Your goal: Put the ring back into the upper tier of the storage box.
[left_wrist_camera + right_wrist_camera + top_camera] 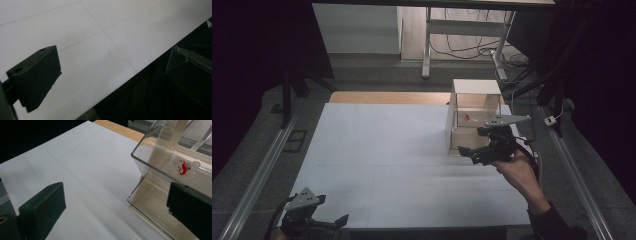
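Nearest to you, at the front left corner of the flat white counter (387,150), your left gripper (319,222) sits low with its two black jaws spread wide and nothing between them. In the left gripper view one jaw is over the white surface and the other is past the counter's edge, over the dark floor.

Farther in, on the right side, your right hand (518,172) holds the right gripper (474,152), also wide open and empty, just in front of the clear plastic box with a cream frame (474,117). In the right gripper view one jaw is before the box's open lower front. The box stands upright near the far right of the counter. A small red and white Santa sticker (182,167) is on its clear wall.
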